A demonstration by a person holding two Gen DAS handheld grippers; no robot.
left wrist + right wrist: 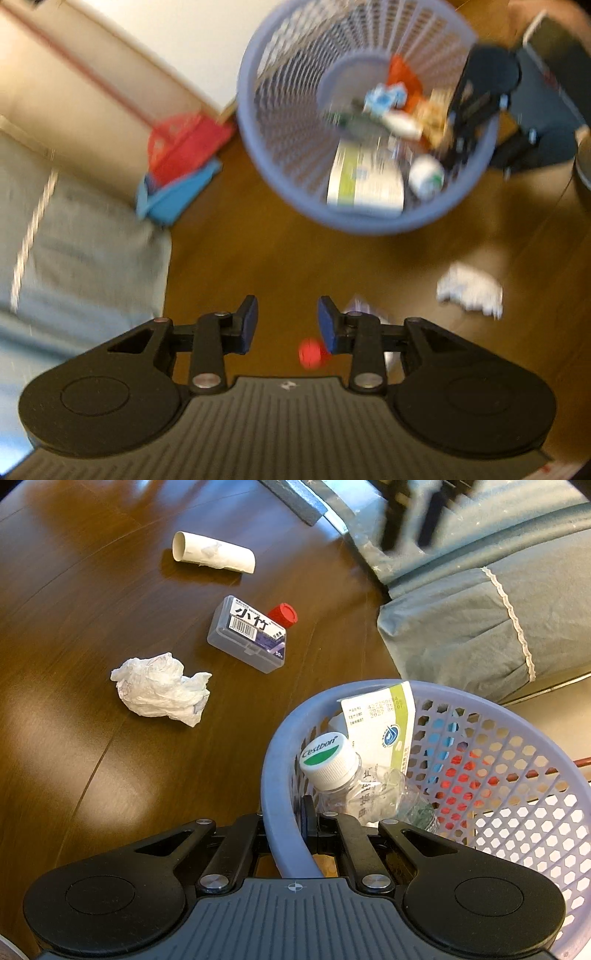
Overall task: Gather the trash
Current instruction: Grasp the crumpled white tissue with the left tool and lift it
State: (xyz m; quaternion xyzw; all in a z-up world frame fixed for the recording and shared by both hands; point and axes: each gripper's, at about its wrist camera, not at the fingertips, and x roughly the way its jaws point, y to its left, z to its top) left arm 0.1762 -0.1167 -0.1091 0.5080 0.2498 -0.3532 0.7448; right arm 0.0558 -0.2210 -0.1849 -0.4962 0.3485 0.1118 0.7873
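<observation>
A lilac mesh basket (295,155) holds a carton (364,181), a bottle and wrappers. My right gripper (284,816) is shut on the basket rim (275,760), and it also shows in the blurred left wrist view as the right gripper (465,122) at the far rim. My left gripper (288,306) hangs open over the wooden floor with nothing between its blue pads (328,325). A red cap (310,352) lies just below them. On the floor lie a crumpled tissue (162,688), a clear plastic box (245,635), a red cap (282,614) and a paper tube (214,552).
A grey-green cushion (480,627) sits right of the floor trash and shows again as the cushion (74,236) in the left wrist view. A red and blue dustpan (181,158) leans by the wall behind the basket. A capped bottle (332,764) lies inside the basket.
</observation>
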